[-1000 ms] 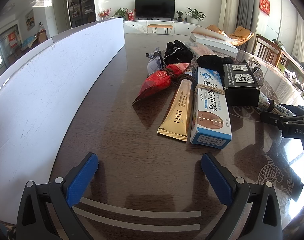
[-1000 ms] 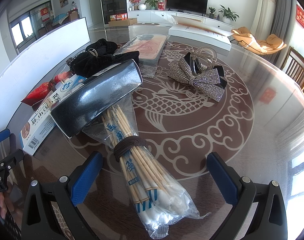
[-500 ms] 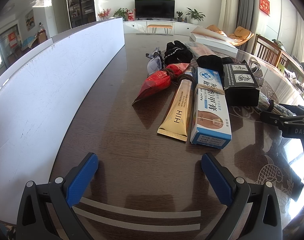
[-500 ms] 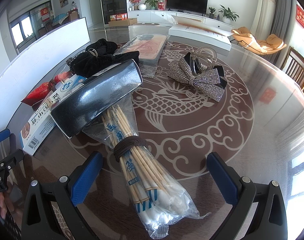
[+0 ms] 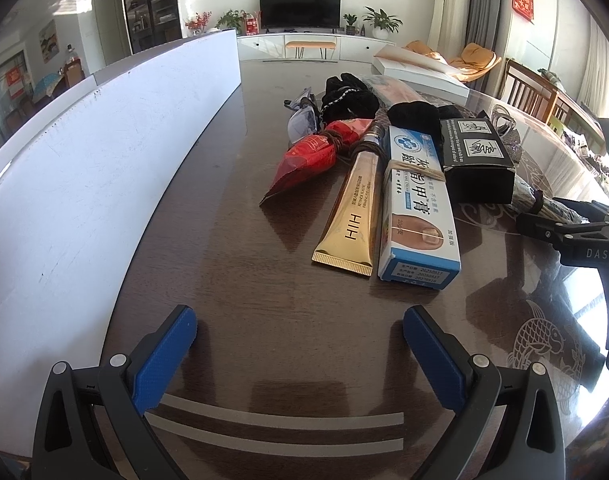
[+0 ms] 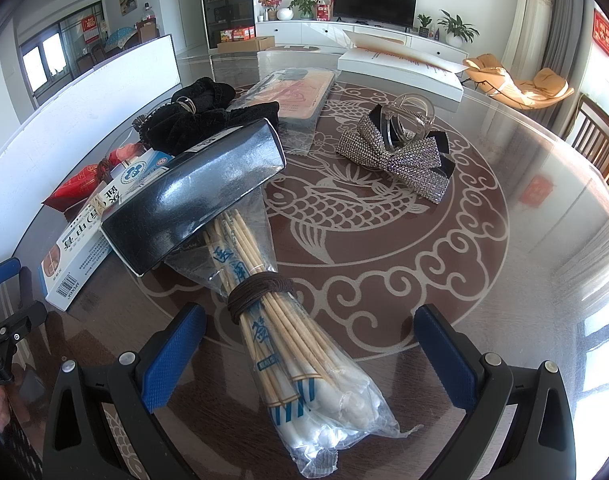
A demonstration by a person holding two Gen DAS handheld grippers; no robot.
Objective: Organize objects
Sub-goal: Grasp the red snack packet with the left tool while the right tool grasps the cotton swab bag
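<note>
My left gripper [image 5: 300, 332] is open and empty over bare dark table, short of a gold tube [image 5: 352, 216] and a blue-and-white medicine box [image 5: 416, 204]. A red packet [image 5: 316, 152] and a black box [image 5: 478, 160] lie beside them. My right gripper [image 6: 310, 332] is open, its jaws either side of a bagged bundle of cotton swabs [image 6: 280, 332] bound with a brown hair tie. The bundle's far end lies under the black box [image 6: 196, 196]. A rhinestone bow clip [image 6: 400, 152] lies further right.
A white board [image 5: 84, 184] stands along the table's left side. Black scrunchies [image 6: 192, 116] and a flat clear packet [image 6: 292, 92] lie behind the box. A white box [image 6: 400, 68] sits at the far edge. Chairs stand at the right.
</note>
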